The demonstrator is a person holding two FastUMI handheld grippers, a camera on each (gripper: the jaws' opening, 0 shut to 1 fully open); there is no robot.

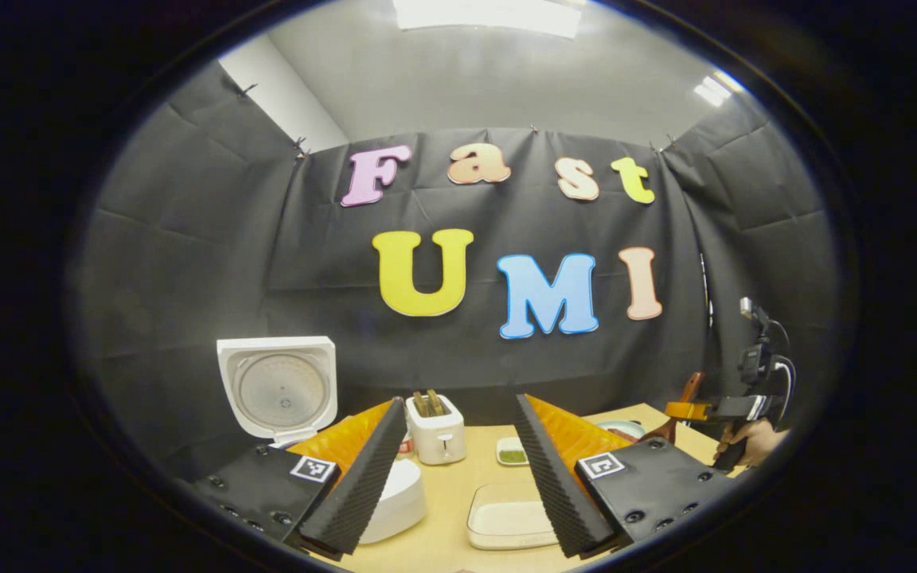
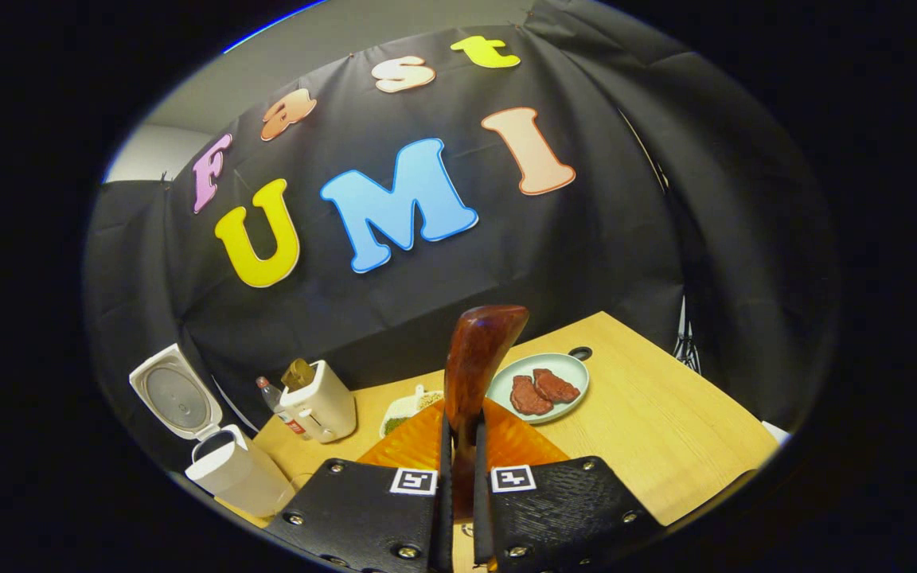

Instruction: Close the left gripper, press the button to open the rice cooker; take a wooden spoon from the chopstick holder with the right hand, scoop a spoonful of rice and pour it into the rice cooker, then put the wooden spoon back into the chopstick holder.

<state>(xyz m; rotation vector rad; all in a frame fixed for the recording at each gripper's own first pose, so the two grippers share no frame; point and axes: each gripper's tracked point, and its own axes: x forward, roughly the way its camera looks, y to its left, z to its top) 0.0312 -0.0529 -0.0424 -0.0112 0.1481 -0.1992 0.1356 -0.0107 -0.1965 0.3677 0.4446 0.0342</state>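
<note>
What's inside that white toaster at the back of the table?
Two brown slices stick up from the toaster's top slots. Their lower parts sit hidden inside its white body, so how deep they go can't be seen.

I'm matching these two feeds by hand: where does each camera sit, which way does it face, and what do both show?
Left gripper view: rides the left gripper, faces the booth's back wall across the table; its own open fingers frame the open rice cooker, toaster and rice tray; the right gripper and a hand show far right.
Right gripper view: rides the right gripper, tilted toward the wall; its fingers clamp the wooden spoon.
Shared: rice cooker, toaster, table.
</note>
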